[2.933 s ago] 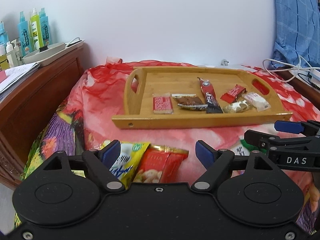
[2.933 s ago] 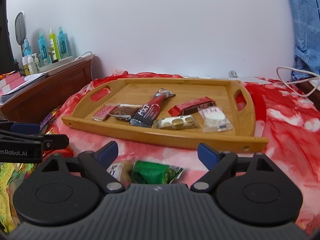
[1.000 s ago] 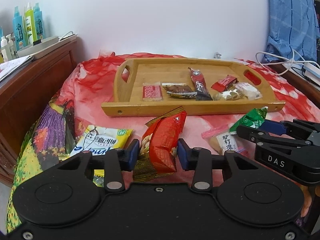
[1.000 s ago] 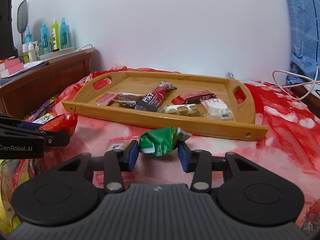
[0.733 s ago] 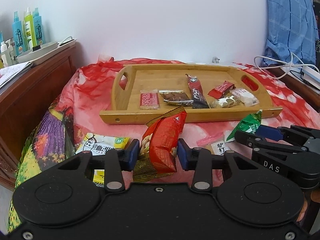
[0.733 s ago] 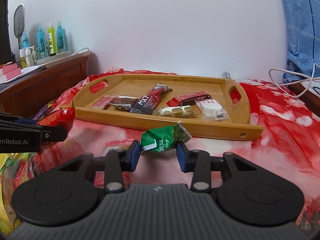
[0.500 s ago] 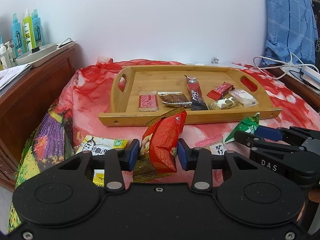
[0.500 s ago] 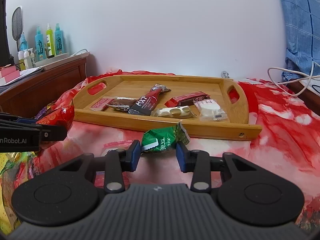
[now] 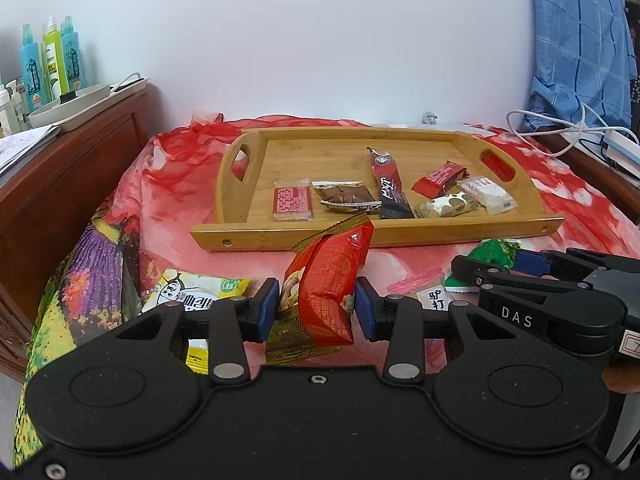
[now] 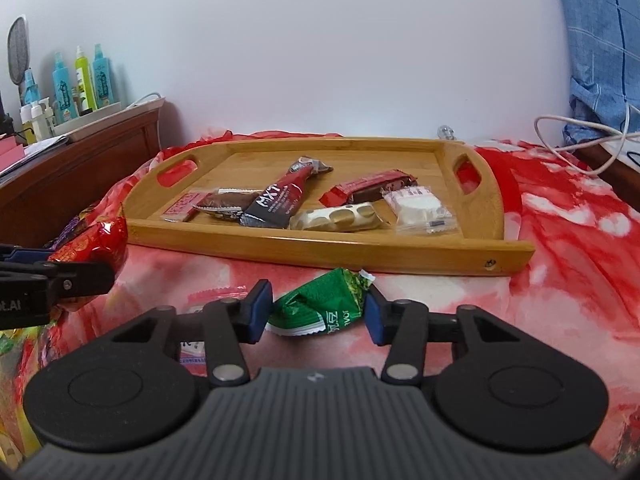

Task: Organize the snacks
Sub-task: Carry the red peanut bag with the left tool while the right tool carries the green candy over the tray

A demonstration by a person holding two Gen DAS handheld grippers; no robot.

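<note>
Spanning the red floral cloth (image 10: 560, 240), a bamboo tray (image 10: 320, 250) with cut-out handles holds six small wrapped snacks in a row. Before its near rim, the left gripper (image 9: 316, 310) clamps a crinkled red packet (image 9: 326, 280) — upright, gold-edged, raised off the cloth. Beside it, the right gripper (image 10: 318, 310) is closing its jaws about a smaller green sachet (image 10: 320, 304) — white-trimmed, creased, its pads touching the wrapper.

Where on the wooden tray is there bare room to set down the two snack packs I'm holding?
The wooden tray is bare along its whole back half, behind the long dark stick pack, and in both corners by the handle cutouts. The front strip is crowded: snacks run in a row from the pink wafer pack to the white candy pack.
</note>
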